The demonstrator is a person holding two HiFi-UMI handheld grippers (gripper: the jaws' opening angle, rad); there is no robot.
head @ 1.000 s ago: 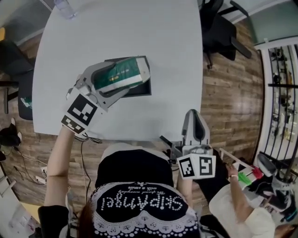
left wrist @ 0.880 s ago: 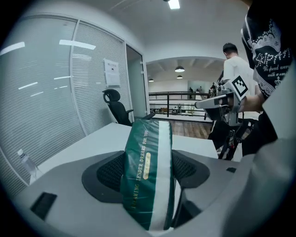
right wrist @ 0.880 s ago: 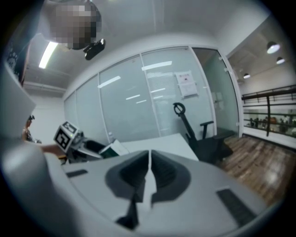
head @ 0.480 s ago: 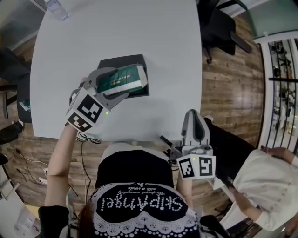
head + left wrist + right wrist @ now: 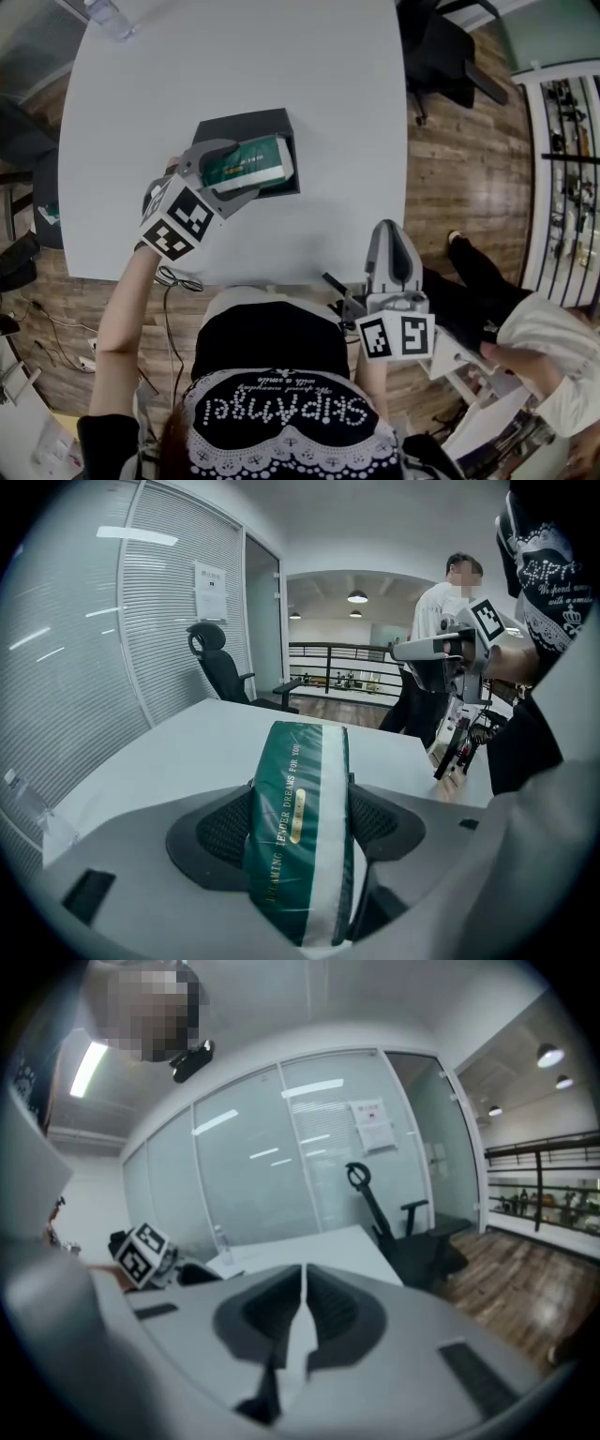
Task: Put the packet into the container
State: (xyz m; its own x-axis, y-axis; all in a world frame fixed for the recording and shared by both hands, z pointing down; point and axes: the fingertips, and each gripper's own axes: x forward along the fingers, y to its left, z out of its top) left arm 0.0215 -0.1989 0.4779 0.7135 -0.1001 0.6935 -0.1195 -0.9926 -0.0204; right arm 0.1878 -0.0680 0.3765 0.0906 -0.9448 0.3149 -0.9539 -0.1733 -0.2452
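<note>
While above white table [image 5: 234, 56], green packet [image 5: 246, 165]

Left gripper [image 5: 239, 172] reaches forward clamping the packet [image 5: 255, 161]; right gripper [image 5: 392, 231] hangs back, fingers [image 5: 267, 1312] together.

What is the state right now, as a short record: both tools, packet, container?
left tool: shut on the green packet
packet: held over the near side of the black container; contact with it unclear
container: on the white table
right tool: shut, empty, held close to the person, away from the container
task: packet not yet released
</note>
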